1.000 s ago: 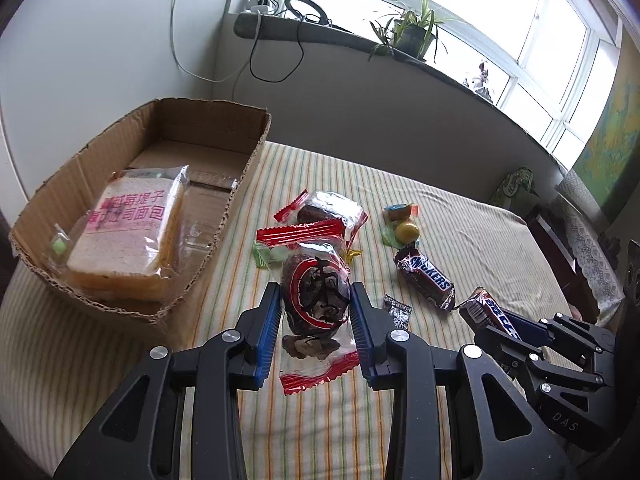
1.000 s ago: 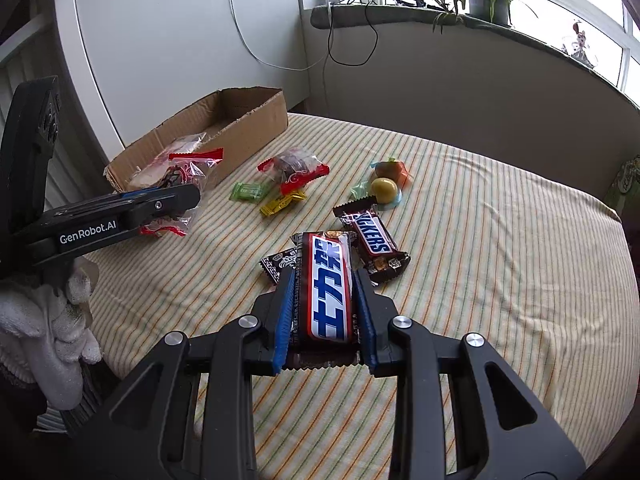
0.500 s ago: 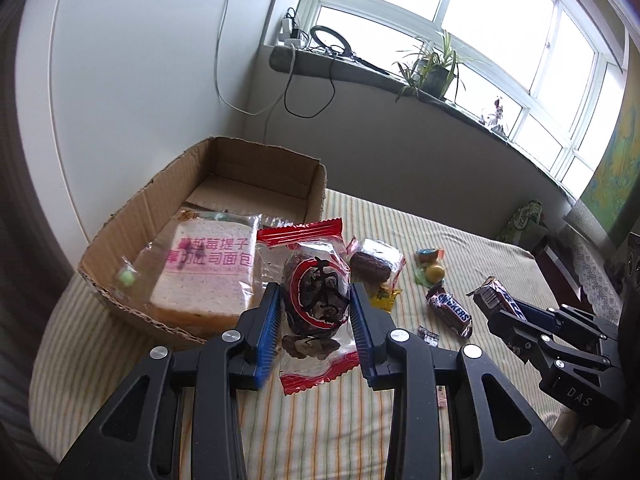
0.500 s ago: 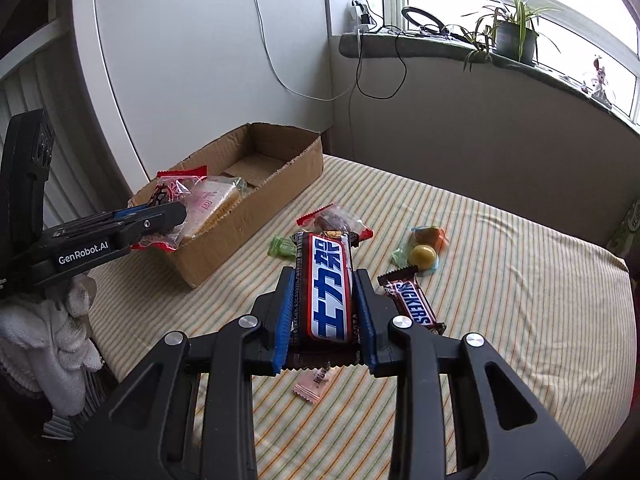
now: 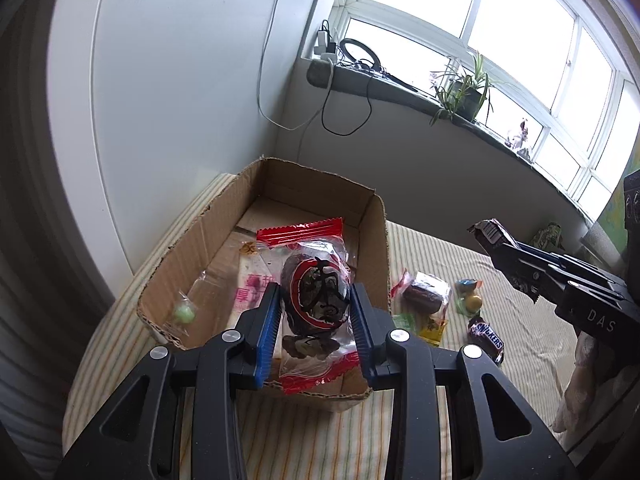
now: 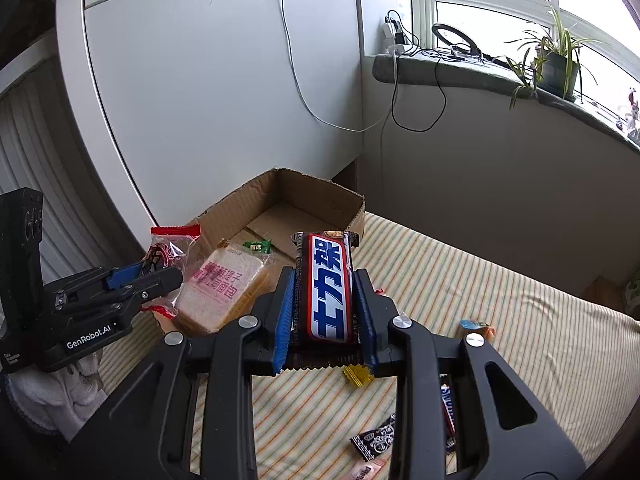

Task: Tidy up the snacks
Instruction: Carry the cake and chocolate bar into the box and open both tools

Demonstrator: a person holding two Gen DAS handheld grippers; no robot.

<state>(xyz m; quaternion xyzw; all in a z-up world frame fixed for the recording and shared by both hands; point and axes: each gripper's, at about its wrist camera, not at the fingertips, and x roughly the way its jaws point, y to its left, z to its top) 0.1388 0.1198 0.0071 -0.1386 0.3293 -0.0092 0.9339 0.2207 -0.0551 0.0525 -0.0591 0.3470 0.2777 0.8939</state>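
The left gripper [image 5: 316,320] has its blue-padded jaws closed part-way on a clear red-edged snack packet [image 5: 314,304] with a dark cake inside, both pads pressing its sides. It hangs over the near end of an open cardboard box [image 5: 376,216]. In the box, at about 9 o'clock from the packet, lies a small bag with a green sweet [image 5: 183,313]; a wrapped sliced bread loaf [image 6: 220,288] with pink lettering lies under and behind the packet, and a small green candy [image 6: 257,245] lies beyond the loaf.

The right gripper [image 6: 324,316] is likewise closed part-way on a Snickers bar [image 6: 327,288] with Chinese lettering in blue, held lengthwise between the pads (its far end points toward the box's right wall).

Outward on the striped tablecloth [image 5: 440,248], at about 3 o'clock from the left gripper, lie a wrapped brown cake [image 5: 426,294], a green wrapper [image 5: 405,321], a yellow wrapper [image 5: 433,326], a packet with a yellow ball [image 5: 470,298] and a second Snickers bar [image 5: 486,340]. Near the right gripper, at 5 o'clock, sits a black-and-white sachet [image 6: 374,442].

A potted plant [image 6: 558,64] stands on the windowsill at about 1 o'clock.
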